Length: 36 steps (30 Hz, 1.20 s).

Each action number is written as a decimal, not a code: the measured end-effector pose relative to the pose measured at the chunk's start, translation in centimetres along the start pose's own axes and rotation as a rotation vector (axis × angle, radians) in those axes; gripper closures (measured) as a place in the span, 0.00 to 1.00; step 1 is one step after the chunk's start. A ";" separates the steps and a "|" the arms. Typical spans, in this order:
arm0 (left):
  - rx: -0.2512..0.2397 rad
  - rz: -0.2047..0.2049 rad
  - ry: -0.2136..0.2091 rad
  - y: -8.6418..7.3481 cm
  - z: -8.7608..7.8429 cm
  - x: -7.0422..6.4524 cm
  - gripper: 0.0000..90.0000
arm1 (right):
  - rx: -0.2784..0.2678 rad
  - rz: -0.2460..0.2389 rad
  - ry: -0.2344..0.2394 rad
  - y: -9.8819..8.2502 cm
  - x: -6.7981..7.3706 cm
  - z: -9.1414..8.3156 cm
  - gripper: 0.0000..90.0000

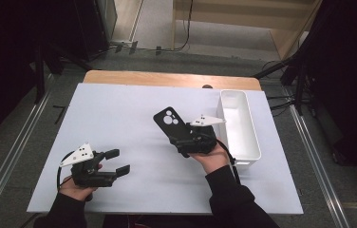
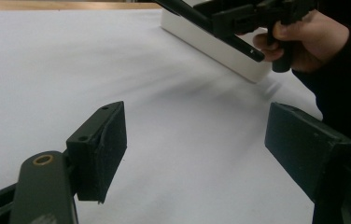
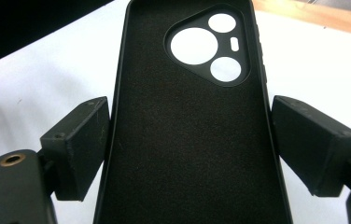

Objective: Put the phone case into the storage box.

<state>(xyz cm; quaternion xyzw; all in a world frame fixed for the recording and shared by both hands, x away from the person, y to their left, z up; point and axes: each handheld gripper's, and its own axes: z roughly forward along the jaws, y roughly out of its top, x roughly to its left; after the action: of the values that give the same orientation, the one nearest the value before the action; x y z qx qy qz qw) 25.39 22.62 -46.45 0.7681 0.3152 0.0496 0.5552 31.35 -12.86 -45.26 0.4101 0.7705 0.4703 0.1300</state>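
Ideally the right gripper (image 1: pixel 179 135), its jaws clenched on the phone case (image 1: pixel 169 122), carries it level toward the white bin (image 1: pixel 250 137) while the left gripper (image 1: pixel 118 161) rests agape, well left of the bin

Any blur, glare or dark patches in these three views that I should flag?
High view: table evenly lit, room edges fall into black. Left gripper view: right gripper and white bin soft, a faint shadow streak beneath them. Right gripper view: phone case sharp between the jaws, its lens cutouts show the bright table, no glare.
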 end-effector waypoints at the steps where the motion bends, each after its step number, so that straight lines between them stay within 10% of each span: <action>1: 0.000 0.002 0.000 0.0 0.0 0.0 0.23 | -0.002 0.000 0.000 -0.3 0.0 -0.1 0.15; 36: 0.033 -0.066 -0.009 3.1 2.4 -0.6 0.24 | -0.045 -0.014 0.024 -4.2 3.4 0.4 0.15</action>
<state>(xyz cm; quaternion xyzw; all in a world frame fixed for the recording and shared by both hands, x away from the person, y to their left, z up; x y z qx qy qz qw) 27.23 19.72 -44.48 0.7666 0.3386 0.0227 0.5452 27.28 -10.99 -48.28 0.3960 0.7640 0.4917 0.1331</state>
